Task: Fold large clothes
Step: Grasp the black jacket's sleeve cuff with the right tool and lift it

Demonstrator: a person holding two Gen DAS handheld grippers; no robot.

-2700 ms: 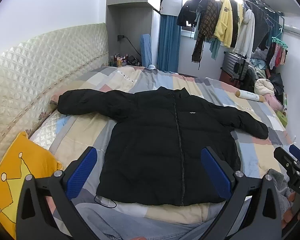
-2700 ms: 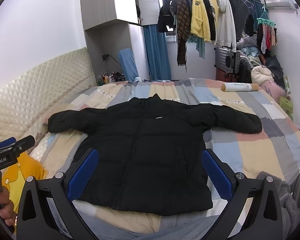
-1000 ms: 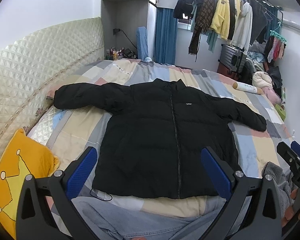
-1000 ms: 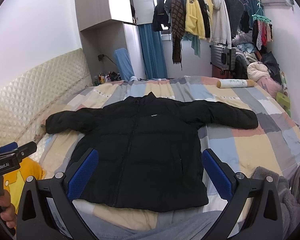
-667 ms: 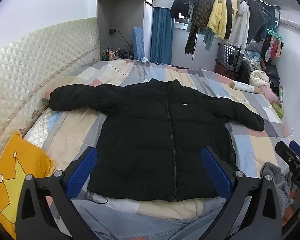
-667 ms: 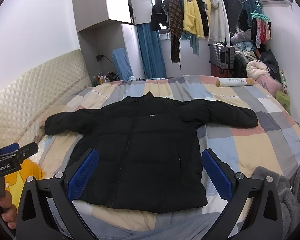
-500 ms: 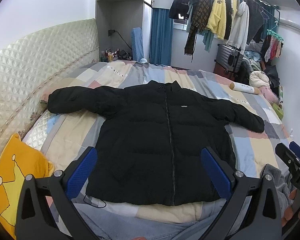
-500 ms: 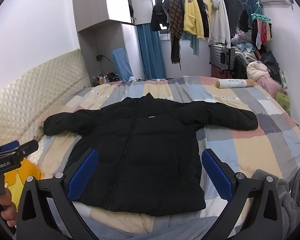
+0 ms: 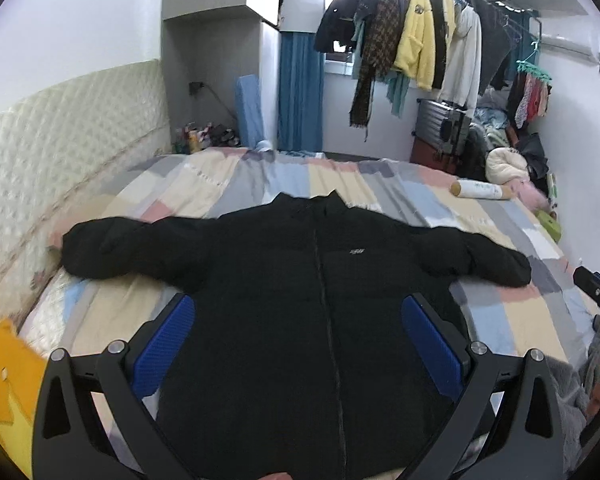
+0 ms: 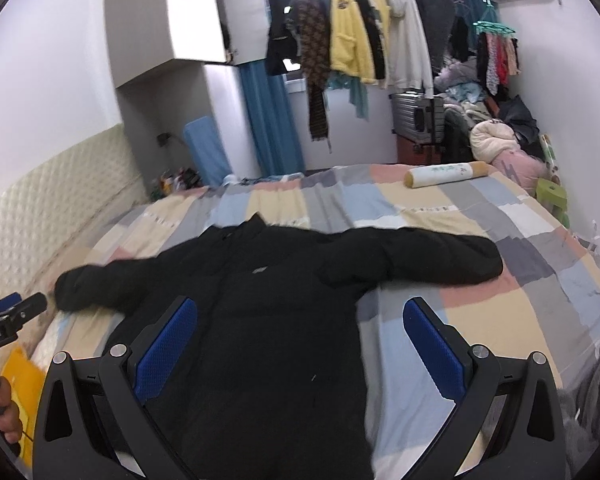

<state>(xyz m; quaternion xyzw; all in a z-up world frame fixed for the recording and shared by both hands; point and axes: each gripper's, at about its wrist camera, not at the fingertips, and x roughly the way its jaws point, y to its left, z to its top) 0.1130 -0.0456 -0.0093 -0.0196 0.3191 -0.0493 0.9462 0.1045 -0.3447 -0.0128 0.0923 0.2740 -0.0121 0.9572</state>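
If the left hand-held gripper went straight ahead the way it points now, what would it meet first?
Most likely the black puffer jacket. The left hand-held gripper is open, and between its fingers lies the jacket's zipped front, spread flat on the bed. Nothing else shows in that line, though the depth to the fabric is unclear.

We see a matt black puffy cloth jacket (image 9: 300,300) on a soft patchwork cloth bedspread (image 9: 380,184). Our left gripper (image 9: 298,340) has textured blue pads (image 9: 164,344) on matt black plastic.
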